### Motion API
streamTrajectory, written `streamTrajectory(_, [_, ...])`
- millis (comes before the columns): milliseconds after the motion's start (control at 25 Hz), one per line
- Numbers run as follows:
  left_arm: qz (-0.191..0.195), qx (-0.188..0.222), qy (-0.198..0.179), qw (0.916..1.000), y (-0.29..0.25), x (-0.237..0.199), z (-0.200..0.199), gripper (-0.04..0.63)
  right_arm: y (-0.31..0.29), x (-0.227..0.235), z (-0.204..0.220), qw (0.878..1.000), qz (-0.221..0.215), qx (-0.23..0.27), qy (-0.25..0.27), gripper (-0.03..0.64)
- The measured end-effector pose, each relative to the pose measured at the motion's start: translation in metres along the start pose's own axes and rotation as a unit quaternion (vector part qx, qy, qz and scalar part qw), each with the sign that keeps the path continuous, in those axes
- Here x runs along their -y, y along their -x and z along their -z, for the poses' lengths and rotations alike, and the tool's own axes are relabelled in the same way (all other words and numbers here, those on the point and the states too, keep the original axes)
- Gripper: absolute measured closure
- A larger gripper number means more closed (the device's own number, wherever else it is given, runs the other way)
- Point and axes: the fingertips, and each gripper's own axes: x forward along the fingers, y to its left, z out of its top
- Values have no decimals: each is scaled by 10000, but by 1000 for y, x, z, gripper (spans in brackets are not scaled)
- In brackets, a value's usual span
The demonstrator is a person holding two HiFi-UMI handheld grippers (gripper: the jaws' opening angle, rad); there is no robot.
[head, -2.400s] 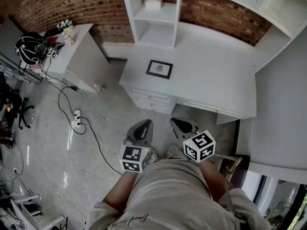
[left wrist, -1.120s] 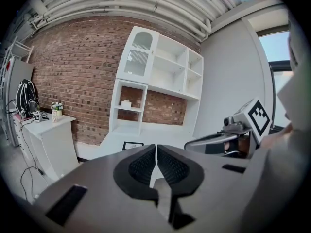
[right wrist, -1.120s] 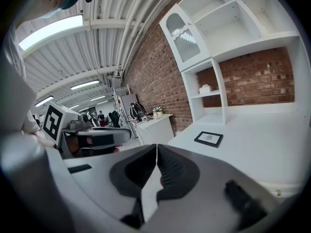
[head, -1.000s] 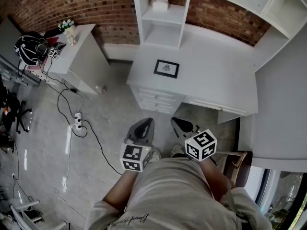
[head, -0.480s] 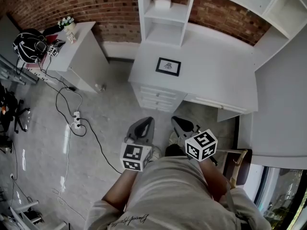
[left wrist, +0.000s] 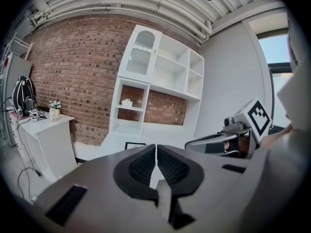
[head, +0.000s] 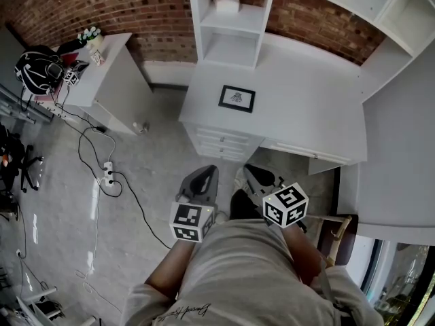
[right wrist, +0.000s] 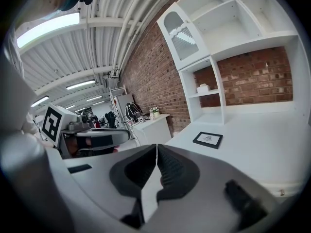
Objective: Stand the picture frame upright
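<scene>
The black picture frame point(head: 236, 98) lies flat on the white desk point(head: 306, 114), near the desk's left end and in front of the shelf unit. It also shows small in the left gripper view point(left wrist: 135, 144) and in the right gripper view point(right wrist: 208, 139). My left gripper point(head: 206, 174) and right gripper point(head: 251, 172) hang side by side over the floor, well short of the desk's drawers. Both are shut with nothing between the pads, as the left gripper view point(left wrist: 156, 147) and the right gripper view point(right wrist: 157, 147) show.
A white shelf unit point(head: 231, 26) stands at the desk's back and holds a small white box point(head: 227, 3). A white side cabinet point(head: 109, 73) with a small plant stands at the left. Cables and a power strip point(head: 107, 172) lie on the floor. A chair point(head: 336, 233) is at lower right.
A dark shoe has stepped into view between the two grippers. The view has swayed a little. Both grippers stay shut and level with each other.
</scene>
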Motion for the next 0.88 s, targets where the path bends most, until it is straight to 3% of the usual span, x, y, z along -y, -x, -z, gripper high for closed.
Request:
streamTrajectory(360, [-2, -28, 58, 10000, -66, -22, -16, 574, -42, 58, -23, 9999, -103, 0, -70, 588])
streamTrajectory(600, [184, 124, 3, 9998, -126, -33, -50, 574, -73, 110, -60, 9998, -163, 83, -74, 588])
streamTrajectory(880, [18, 97, 11, 10000, -192, -51, -80, 574, -106, 171, -94, 9995, -327, 5, -37, 588])
